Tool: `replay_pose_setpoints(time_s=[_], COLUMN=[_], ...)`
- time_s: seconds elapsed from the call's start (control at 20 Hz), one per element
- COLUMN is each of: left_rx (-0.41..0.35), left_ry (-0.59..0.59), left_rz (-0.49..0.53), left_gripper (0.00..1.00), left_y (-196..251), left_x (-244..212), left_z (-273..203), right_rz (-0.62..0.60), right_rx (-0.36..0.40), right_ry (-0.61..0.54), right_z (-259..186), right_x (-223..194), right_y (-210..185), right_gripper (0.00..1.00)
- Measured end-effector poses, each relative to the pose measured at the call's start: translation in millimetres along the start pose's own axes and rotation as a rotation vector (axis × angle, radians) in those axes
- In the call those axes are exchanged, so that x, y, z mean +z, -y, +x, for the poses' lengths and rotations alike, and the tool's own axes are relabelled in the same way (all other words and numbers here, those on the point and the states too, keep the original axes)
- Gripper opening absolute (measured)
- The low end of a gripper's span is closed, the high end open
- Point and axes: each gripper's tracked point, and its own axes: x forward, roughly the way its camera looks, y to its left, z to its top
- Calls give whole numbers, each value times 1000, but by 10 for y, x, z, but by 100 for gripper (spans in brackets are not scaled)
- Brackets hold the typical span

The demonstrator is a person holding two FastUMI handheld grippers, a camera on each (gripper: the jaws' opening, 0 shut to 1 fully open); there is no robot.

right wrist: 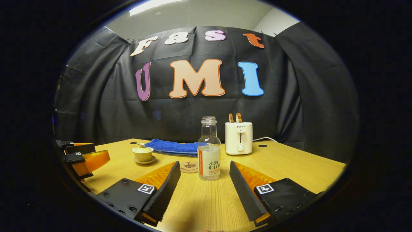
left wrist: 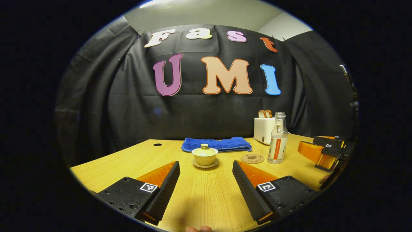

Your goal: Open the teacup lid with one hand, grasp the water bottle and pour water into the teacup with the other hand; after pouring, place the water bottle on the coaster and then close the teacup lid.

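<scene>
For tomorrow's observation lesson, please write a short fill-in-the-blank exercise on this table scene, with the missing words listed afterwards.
1. The lid rests ____ the teacup.
2. The water bottle stands upright and has no ____ on its neck.
3. Behind the teacup lies a folded ____ cloth.
4. The toaster holds two slices of ____.

Missing words: on; cap; blue; bread
</scene>
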Motion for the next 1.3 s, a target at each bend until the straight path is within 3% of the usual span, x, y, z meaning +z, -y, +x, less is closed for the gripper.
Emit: replay_pose_setpoints(time_s=[0.25,0.6,0.75,1.3], left_rx=[0,-15,-4,13], left_ry=[0,6,1,-55], left_rz=[0,-5,-4,24], left_gripper=[99,95,95,95], left_y=[-8,26,-23,-65], left_x=[-6,9,-16,-134], left_z=[-4,126,390,1728], right_rz=[0,0,-1,-5], right_rx=[1,2,7,-150], right_ry=[0,-1,-2,4], right_z=[5,3,44,260], right_x=[-2,0,4,26], right_y=[3,-1,41,872], right_gripper=[96,96,97,98])
